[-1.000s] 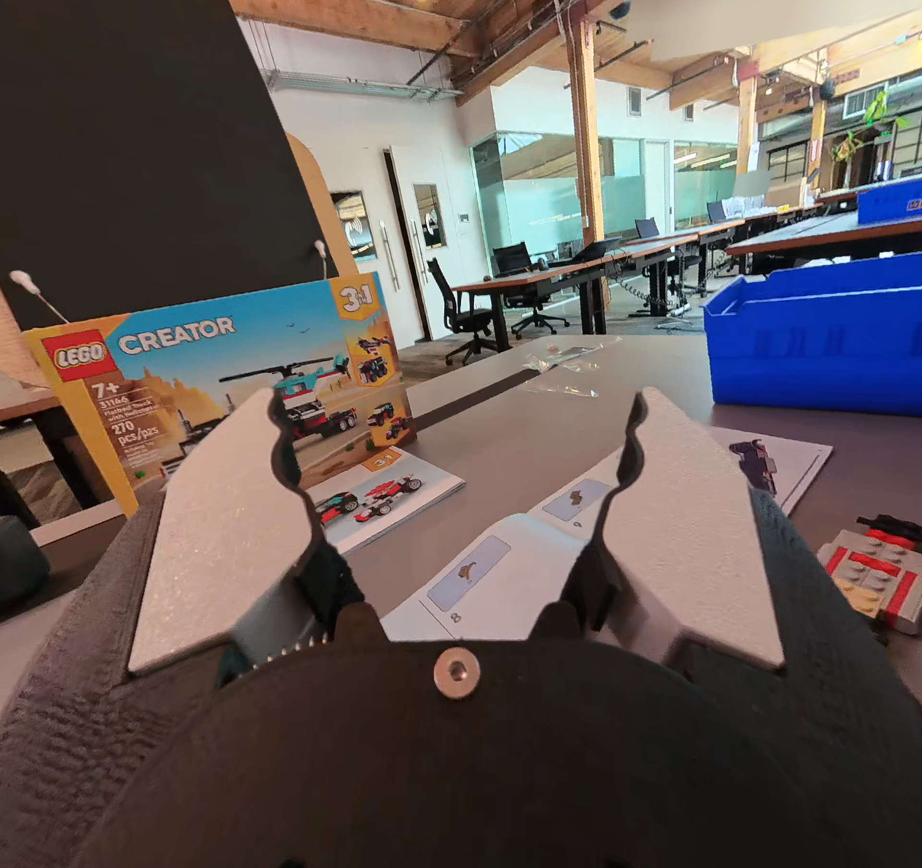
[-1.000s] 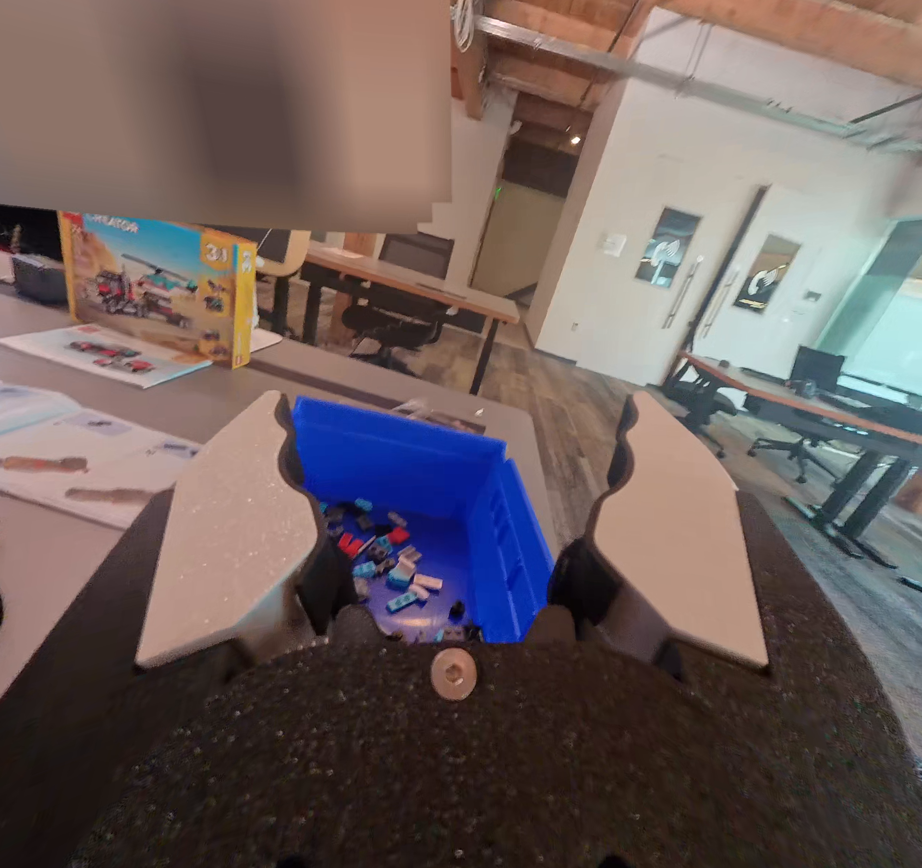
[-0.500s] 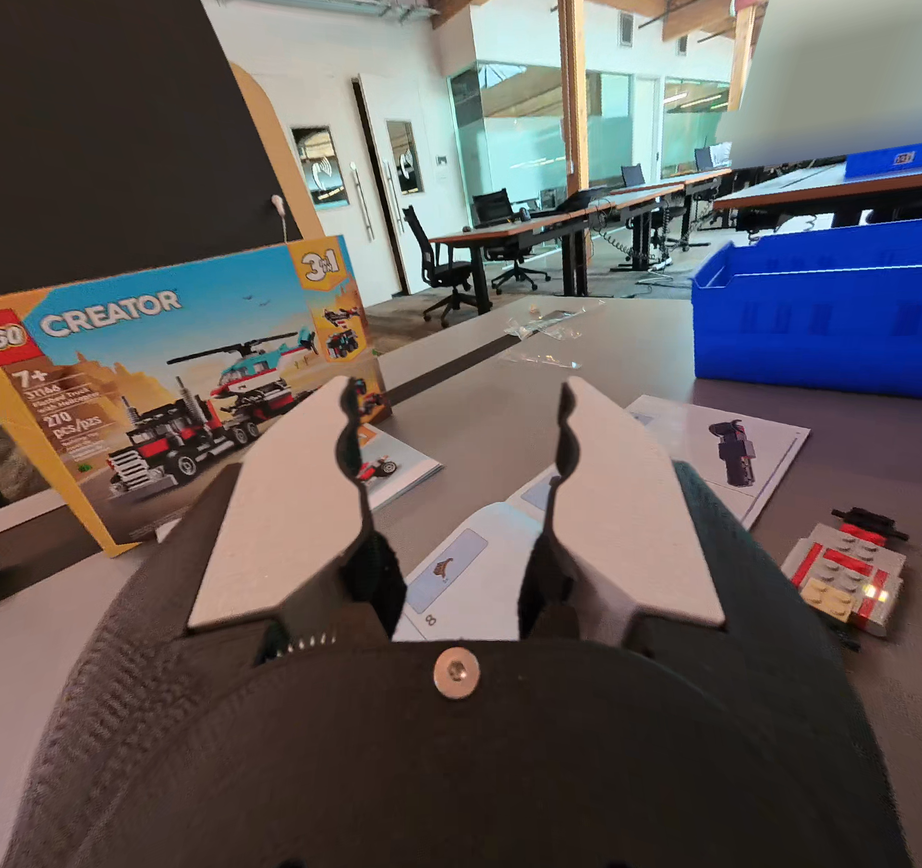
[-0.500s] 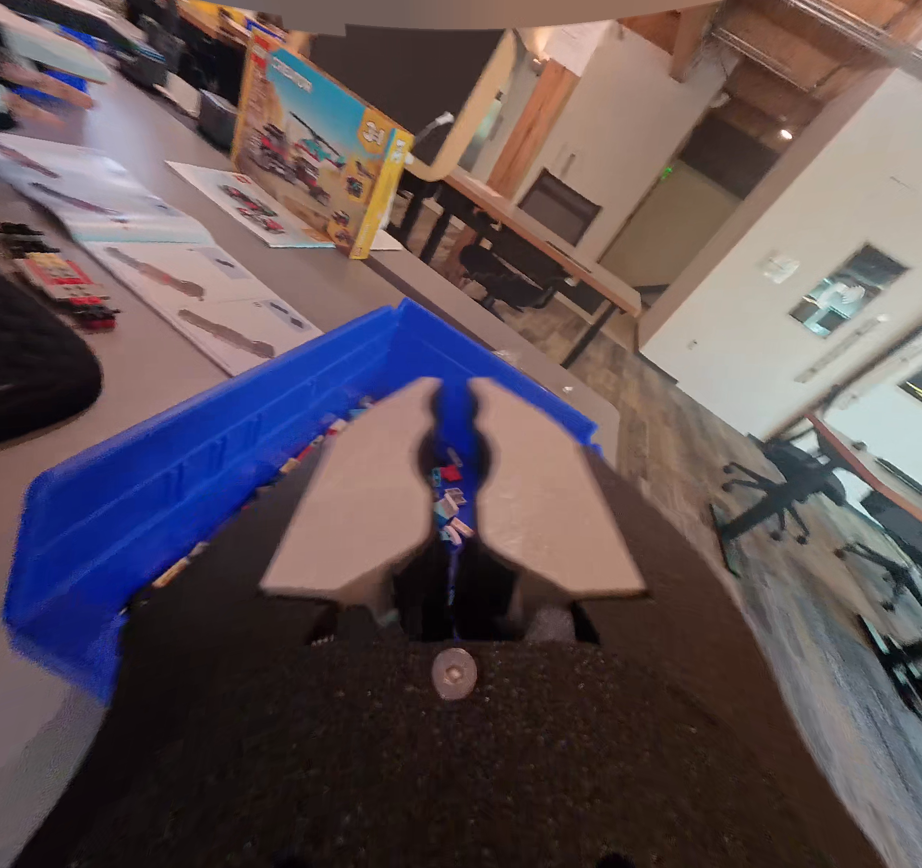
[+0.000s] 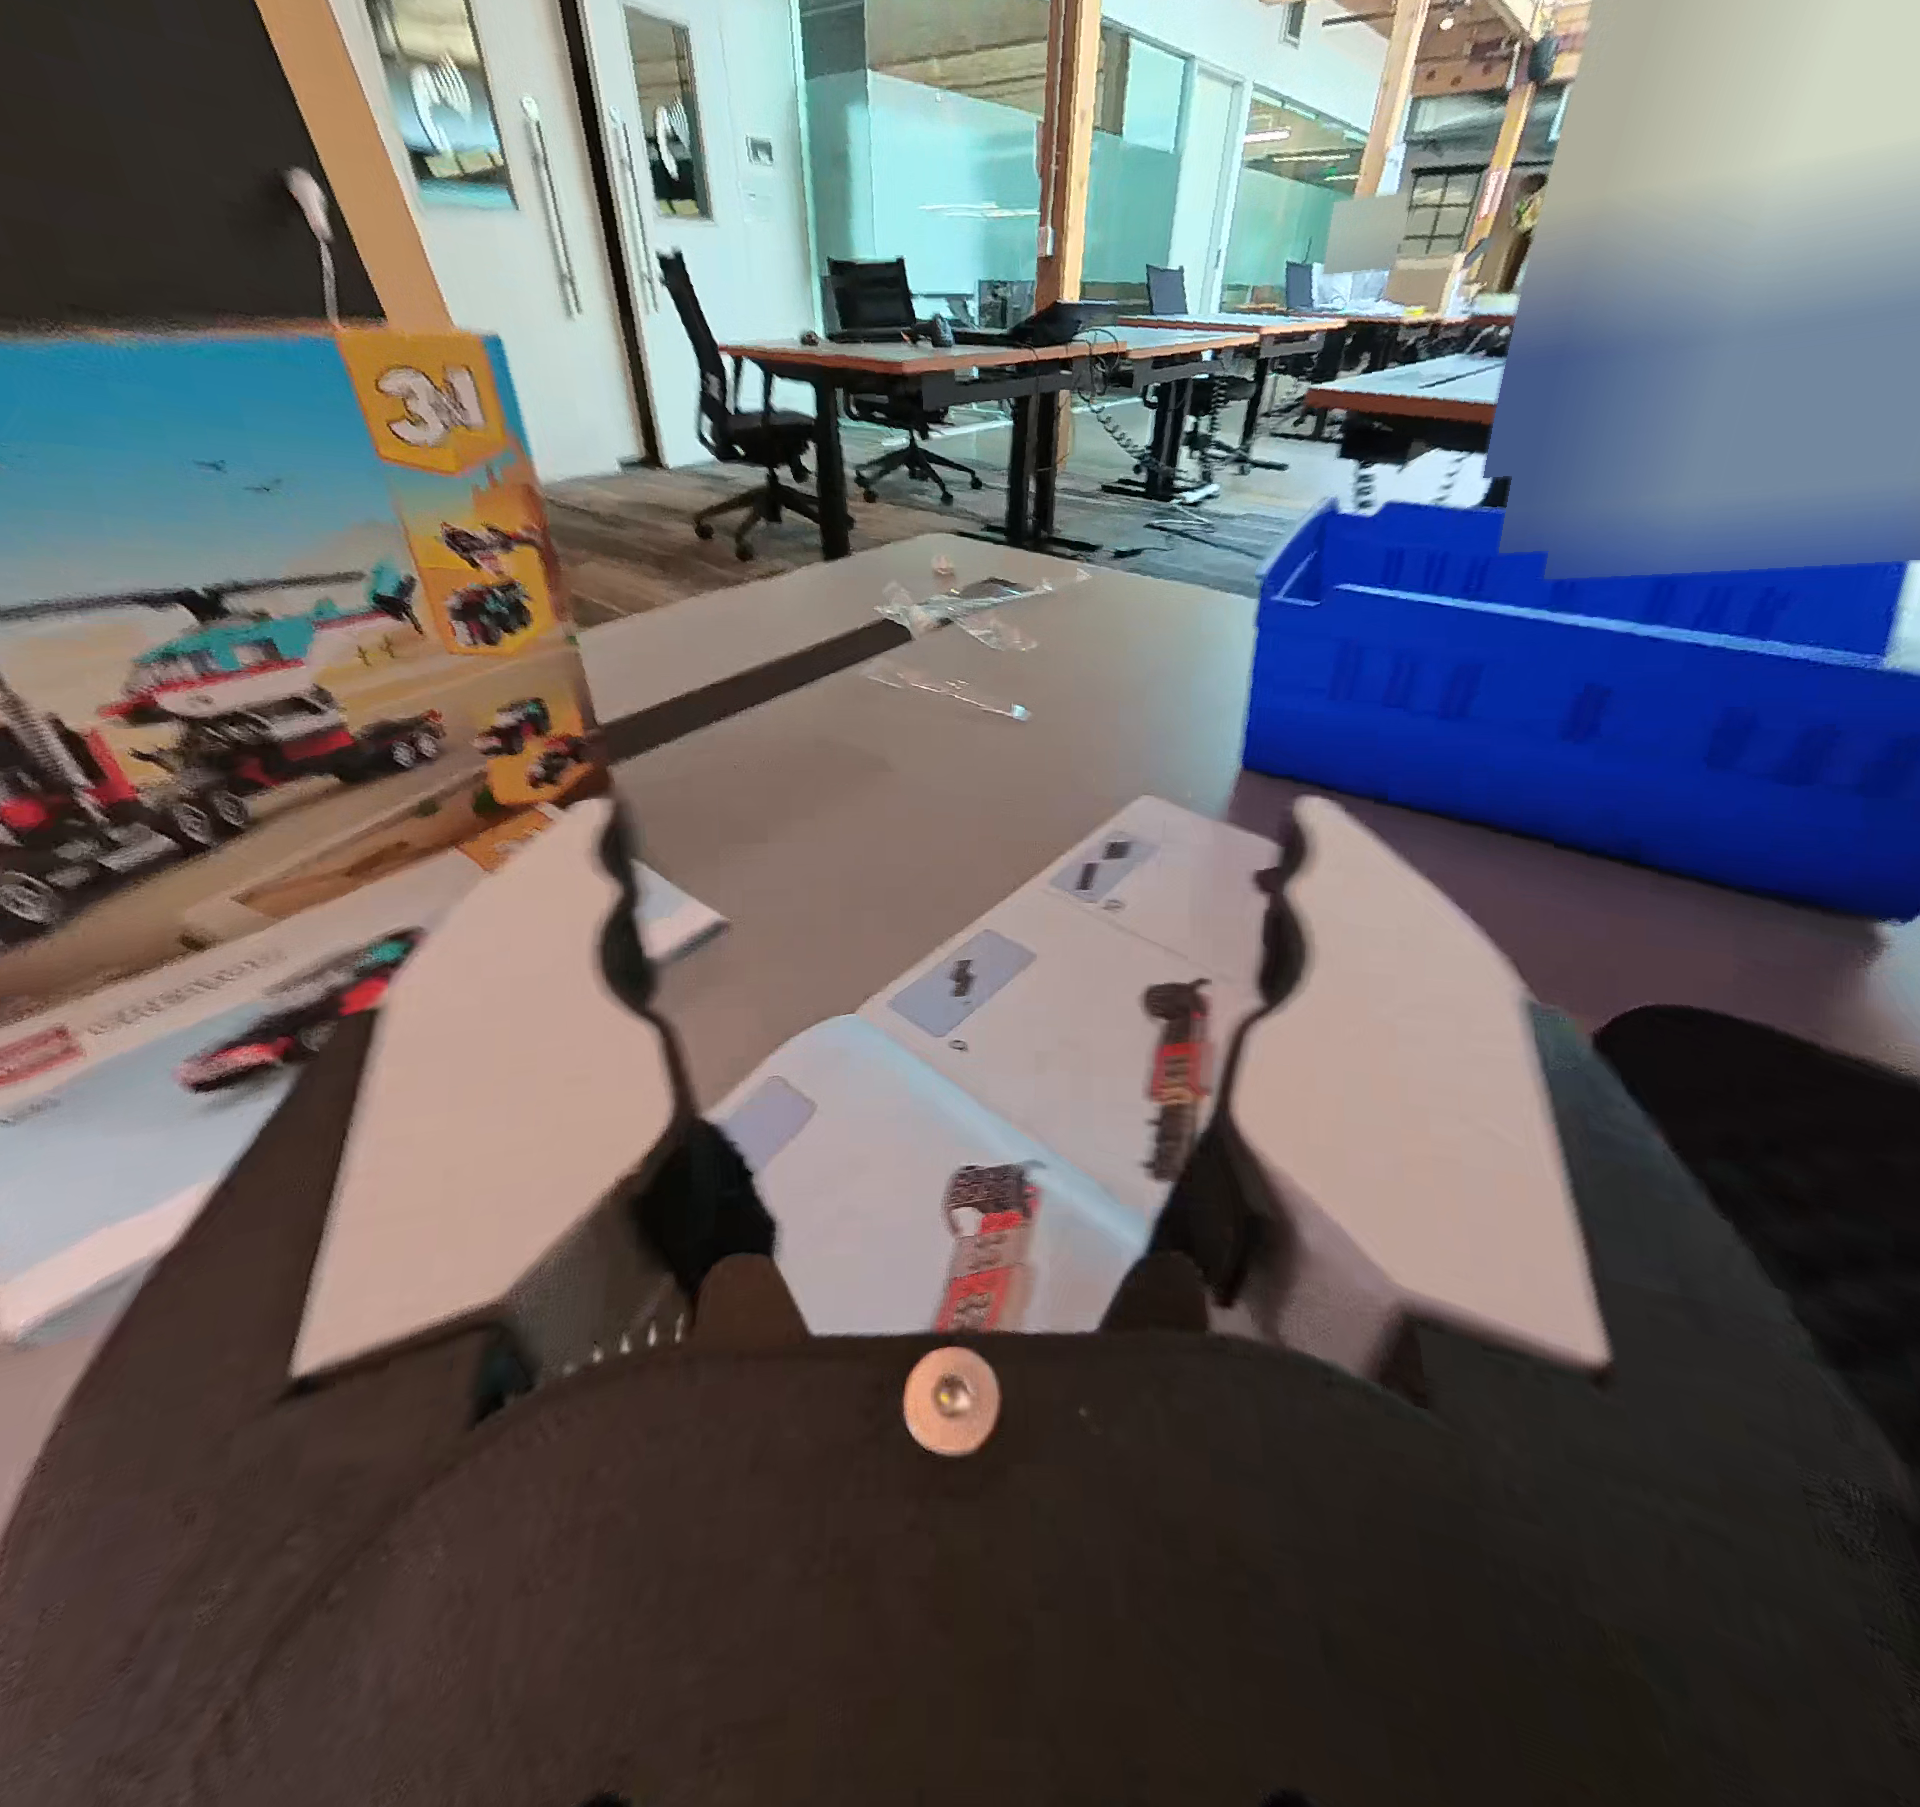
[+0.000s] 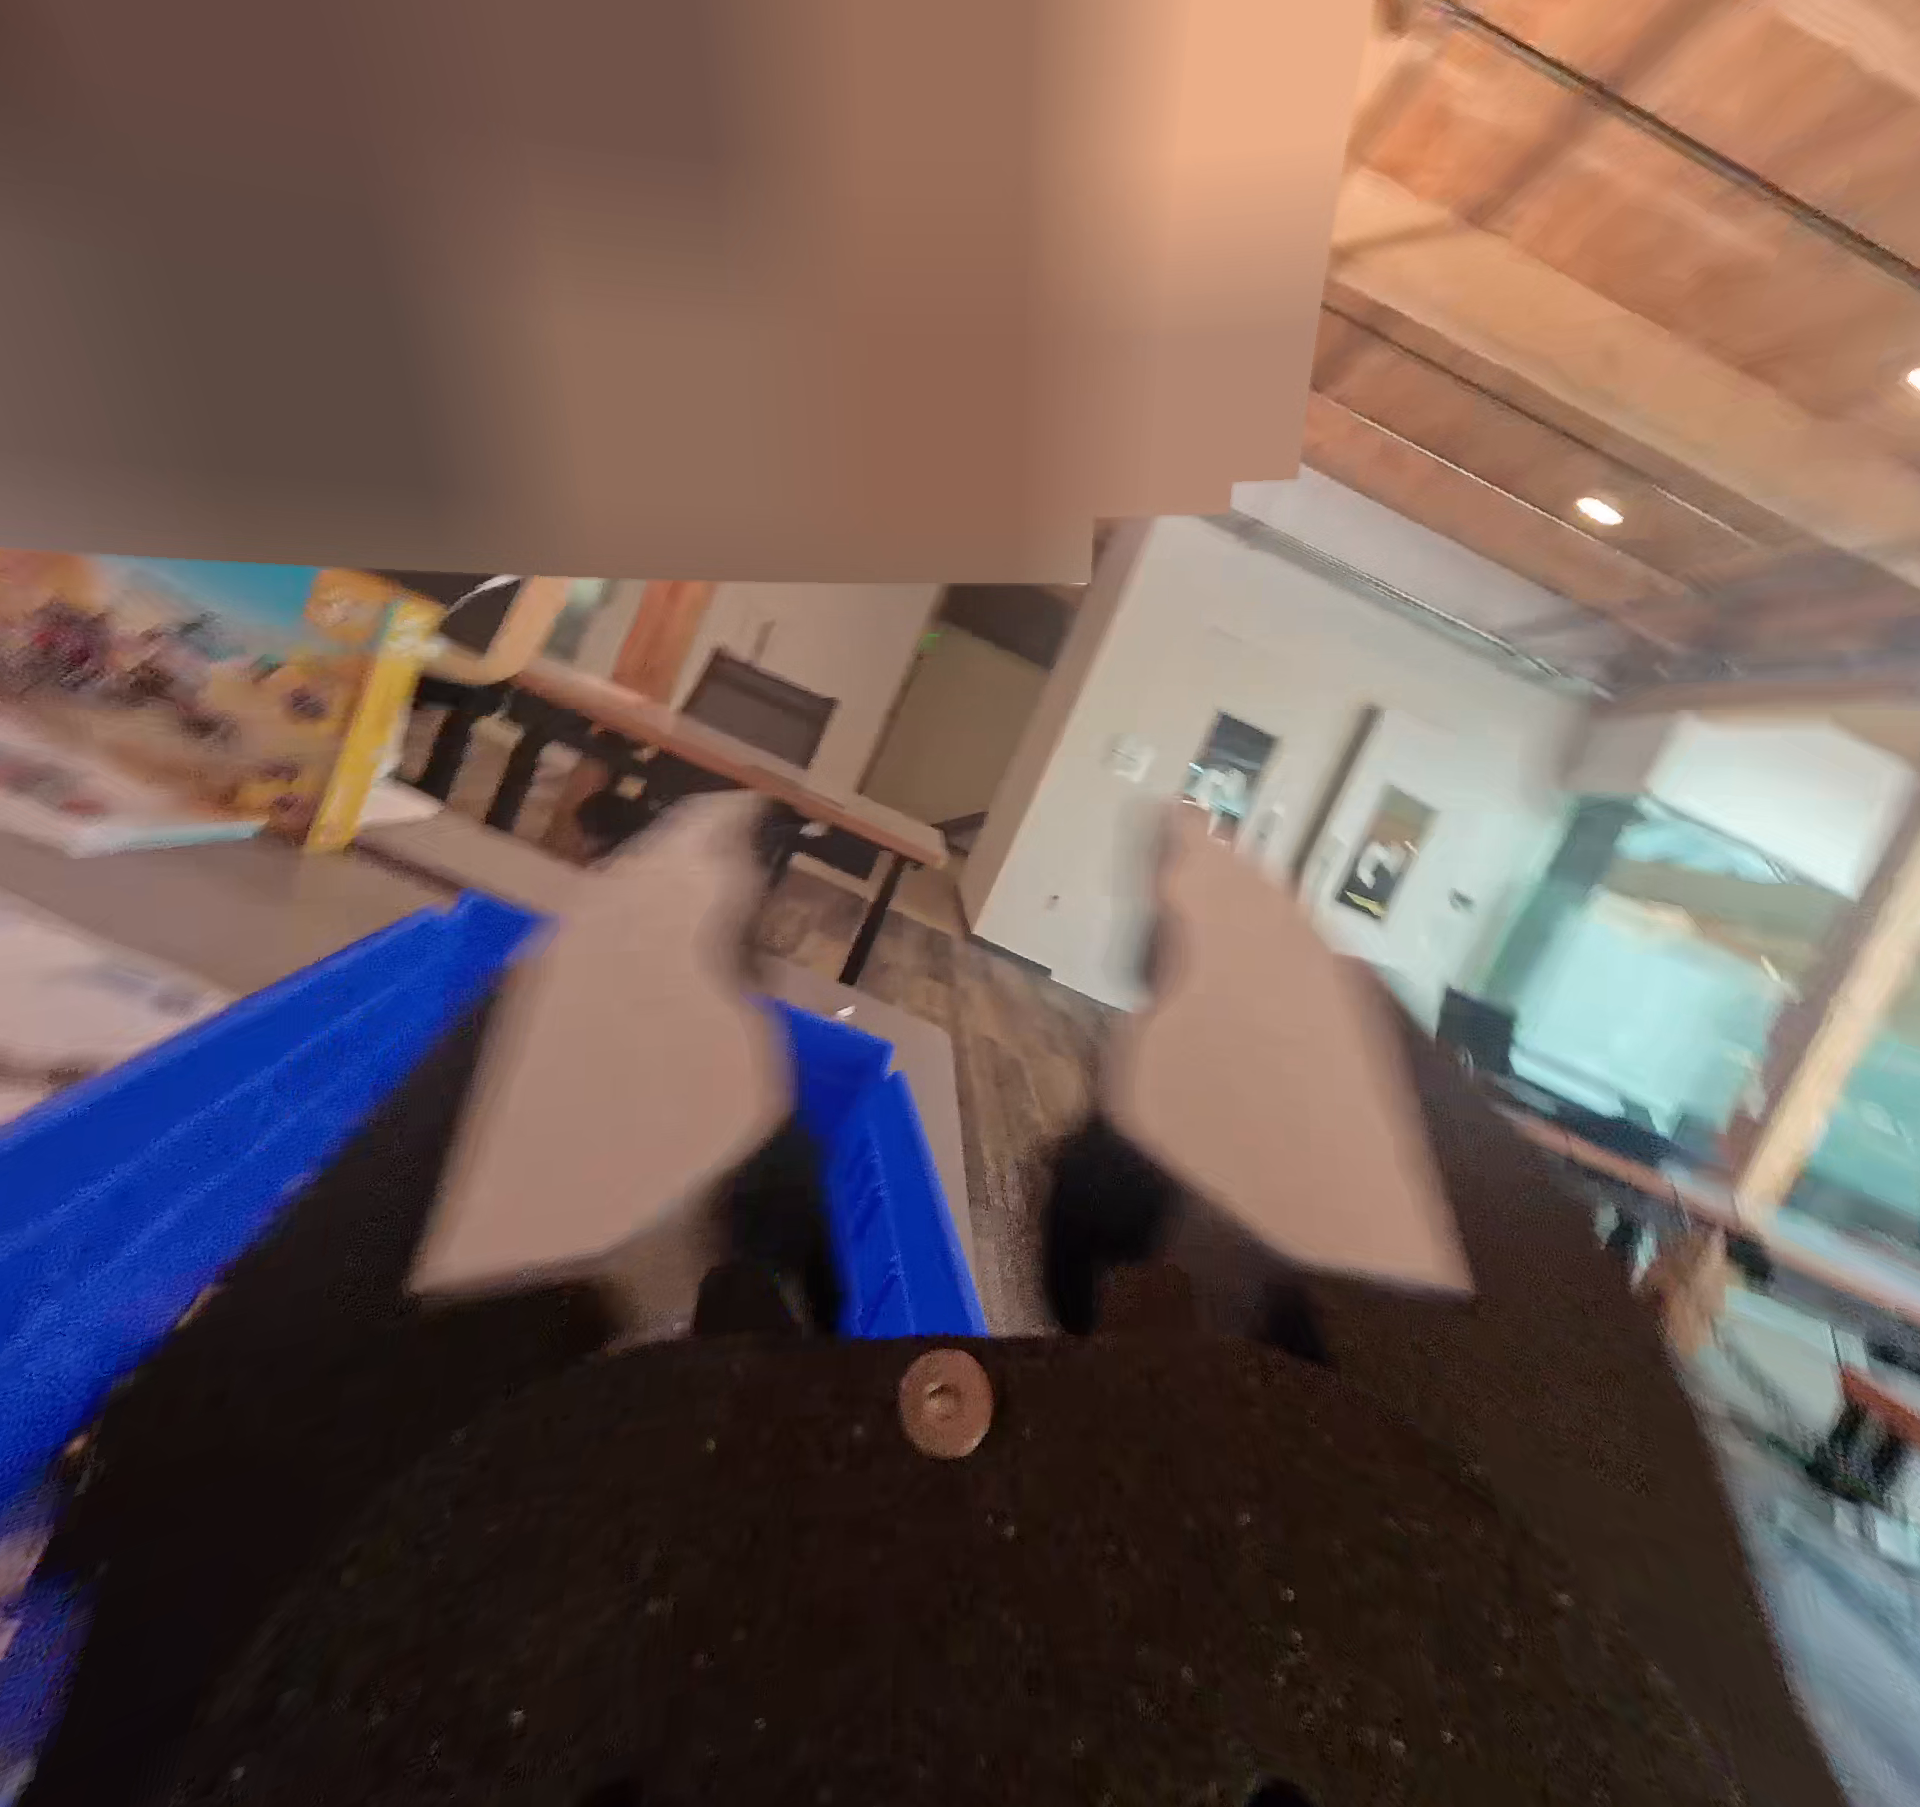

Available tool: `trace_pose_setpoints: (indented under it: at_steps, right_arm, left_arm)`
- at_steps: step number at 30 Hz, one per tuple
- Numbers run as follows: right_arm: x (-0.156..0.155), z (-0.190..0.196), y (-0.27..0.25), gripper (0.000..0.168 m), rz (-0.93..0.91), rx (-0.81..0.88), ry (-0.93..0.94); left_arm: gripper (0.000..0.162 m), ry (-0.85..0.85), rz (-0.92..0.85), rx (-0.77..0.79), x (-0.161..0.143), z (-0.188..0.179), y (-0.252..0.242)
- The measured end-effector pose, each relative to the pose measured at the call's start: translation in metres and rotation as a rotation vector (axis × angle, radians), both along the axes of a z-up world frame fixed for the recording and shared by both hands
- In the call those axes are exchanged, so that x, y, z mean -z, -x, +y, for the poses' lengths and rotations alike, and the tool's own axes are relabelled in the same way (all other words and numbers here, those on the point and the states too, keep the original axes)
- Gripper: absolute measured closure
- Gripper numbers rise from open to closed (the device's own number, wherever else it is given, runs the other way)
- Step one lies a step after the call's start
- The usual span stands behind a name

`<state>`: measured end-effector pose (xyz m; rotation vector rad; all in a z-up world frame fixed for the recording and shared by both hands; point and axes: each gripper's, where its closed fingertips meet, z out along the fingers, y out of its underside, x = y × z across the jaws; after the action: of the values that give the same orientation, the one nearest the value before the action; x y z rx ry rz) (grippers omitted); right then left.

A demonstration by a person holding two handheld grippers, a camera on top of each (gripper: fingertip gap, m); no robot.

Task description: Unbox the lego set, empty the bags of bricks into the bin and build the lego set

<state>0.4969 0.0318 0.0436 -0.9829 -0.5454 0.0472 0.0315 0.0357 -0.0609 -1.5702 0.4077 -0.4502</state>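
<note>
My left gripper [image 5: 951,822] is open and empty, held low over the open instruction booklet [image 5: 997,1061] on the grey table. The set's box [image 5: 260,614] stands upright at the left, with a second booklet [image 5: 135,1082] lying in front of it. The blue bin [image 5: 1579,697] stands at the right. In the right wrist view, which is blurred by motion, my right gripper [image 6: 956,843] is open and empty above the near end of the blue bin [image 6: 260,1082]. The box [image 6: 208,697] shows far left. The bricks inside the bin are hidden.
Empty clear plastic bags [image 5: 966,614] lie on the table [image 5: 883,801] behind the booklet. The dark body of the other gripper [image 5: 1787,1165] shows at the right edge. Office desks and chairs [image 5: 748,427] stand beyond the table.
My left gripper narrowed, then opened wide again and moved forward over the booklet. My right gripper shut over the bin, then opened and tilted upward. The small brick build has left the left wrist view.
</note>
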Motion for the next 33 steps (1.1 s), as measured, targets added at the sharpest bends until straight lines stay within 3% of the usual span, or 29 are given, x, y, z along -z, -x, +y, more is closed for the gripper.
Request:
trace_pose_setpoints:
  at_steps: [1, 3, 4, 5, 6, 7, 8, 9, 10, 11, 13, 15, 16, 17, 18, 20, 21, 23, 24, 25, 26, 27, 29, 30, 33]
  right_arm:
    - [0.0, -0.009, 0.005, 0.168, -0.053, -0.027, -0.012]
    - [-0.009, -0.015, 0.004, 0.168, -0.015, -0.024, -0.023]
    - [-0.01, -0.015, 0.003, 0.168, 0.004, -0.025, -0.003]
    - [-0.011, -0.014, 0.003, 0.165, 0.019, -0.015, 0.009]
    - [-0.014, -0.014, 0.004, 0.152, 0.032, 0.0, -0.001]
    - [-0.019, -0.013, 0.003, 0.122, 0.064, 0.029, -0.026]
    - [-0.025, -0.012, 0.003, 0.09, 0.102, 0.058, -0.046]
    - [-0.028, -0.012, 0.006, 0.072, 0.115, 0.069, -0.051]
    - [-0.029, -0.011, 0.012, 0.064, 0.111, 0.07, -0.042]
    - [-0.029, -0.011, 0.02, 0.072, 0.089, 0.063, -0.026]
    - [-0.02, -0.017, 0.047, 0.168, -0.062, -0.018, 0.04]
    - [-0.023, -0.02, 0.063, 0.168, -0.076, -0.052, 0.085]
    - [-0.024, -0.02, 0.071, 0.168, -0.072, -0.069, 0.103]
    - [-0.025, -0.019, 0.078, 0.164, -0.065, -0.082, 0.12]
    - [-0.027, -0.018, 0.085, 0.147, -0.048, -0.082, 0.125]
    - [-0.036, -0.01, 0.095, 0.069, 0.022, -0.039, 0.111]
    - [-0.036, -0.006, 0.103, 0.052, 0.028, -0.031, 0.124]
    - [-0.036, 0.001, 0.117, 0.037, 0.036, -0.014, 0.145]
    - [-0.037, 0.001, 0.126, 0.042, 0.026, -0.017, 0.143]
    - [-0.034, -0.002, 0.14, 0.086, -0.028, -0.053, 0.149]
    - [-0.028, -0.011, 0.158, 0.156, -0.115, -0.131, 0.163]
    - [-0.027, -0.016, 0.17, 0.167, -0.141, -0.186, 0.17]
    - [-0.031, -0.014, 0.182, 0.166, -0.108, -0.22, 0.179]
    - [-0.033, -0.012, 0.186, 0.159, -0.092, -0.229, 0.182]
    - [-0.044, 0.003, 0.193, 0.072, 0.0, -0.192, 0.189]
  left_arm:
    - [0.033, 0.039, -0.029, 0.023, -0.001, -0.003, -0.003]
    - [0.032, 0.047, -0.037, 0.053, -0.006, -0.011, -0.007]
    - [0.041, 0.019, -0.018, 0.062, -0.011, -0.017, -0.007]
    - [0.075, -0.017, 0.012, 0.082, -0.015, -0.025, -0.008]
    - [0.119, -0.051, 0.038, 0.106, -0.019, -0.033, -0.009]
    - [0.161, -0.063, 0.05, 0.115, -0.023, -0.04, -0.009]
    - [0.162, -0.051, 0.049, 0.107, -0.024, -0.045, -0.006]
    - [0.162, -0.036, 0.055, 0.108, -0.024, -0.05, -0.004]
    - [0.162, -0.032, 0.062, 0.107, -0.025, -0.056, -0.002]
    - [0.156, -0.04, 0.065, 0.093, -0.028, -0.062, 0.001]
    - [0.113, -0.07, 0.044, 0.037, -0.039, -0.073, 0.012]
    - [0.075, -0.074, -0.014, 0.002, -0.051, -0.086, 0.024]
    - [0.063, -0.064, -0.053, -0.006, -0.057, -0.093, 0.03]
    - [0.087, -0.06, -0.082, -0.01, -0.062, -0.101, 0.037]
    - [0.112, -0.071, -0.087, -0.01, -0.066, -0.11, 0.044]
    - [0.162, -0.104, -0.06, -0.028, -0.071, -0.127, 0.059]
    - [0.162, -0.09, -0.052, -0.042, -0.07, -0.133, 0.067]
    - [0.162, -0.051, -0.016, -0.069, -0.064, -0.142, 0.081]
    - [0.161, -0.041, 0.004, -0.089, -0.061, -0.146, 0.088]
    - [0.153, -0.027, 0.021, -0.12, -0.058, -0.149, 0.098]
    - [0.135, -0.015, 0.035, -0.164, -0.056, -0.151, 0.11]
    - [0.118, -0.005, 0.046, -0.215, -0.055, -0.154, 0.124]
    - [0.098, 0.016, 0.05, -0.336, -0.052, -0.162, 0.158]
    - [0.089, 0.035, 0.047, -0.405, -0.048, -0.167, 0.176]
    - [0.076, 0.105, 0.01, -0.542, -0.027, -0.175, 0.215]
